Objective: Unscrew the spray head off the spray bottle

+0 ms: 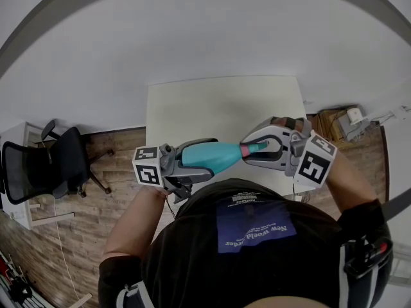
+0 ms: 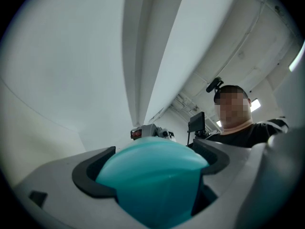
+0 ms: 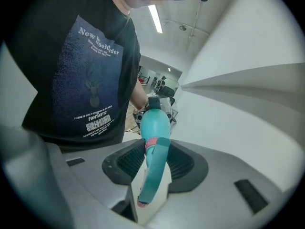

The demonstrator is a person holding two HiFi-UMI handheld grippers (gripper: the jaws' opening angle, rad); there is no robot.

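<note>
A teal spray bottle (image 1: 215, 157) hangs level in the air between my two grippers, above the near edge of the white table (image 1: 218, 104). My left gripper (image 1: 198, 163) is shut on the bottle's wide body. In the left gripper view the rounded bottle bottom (image 2: 152, 180) fills the space between the left gripper (image 2: 152, 162) pads. My right gripper (image 1: 258, 149) is shut on the spray head (image 1: 255, 147), just past the pink collar (image 1: 244, 151). In the right gripper view the teal trigger and head (image 3: 155, 173) sit between the right gripper (image 3: 153, 165) pads, with the bottle body (image 3: 156, 122) pointing away.
The person's black-shirted torso (image 1: 250, 236) is directly under the bottle. A black office chair (image 1: 51, 162) stands on the wood floor at the left. A low brown cabinet with small items (image 1: 340, 124) sits to the right of the table.
</note>
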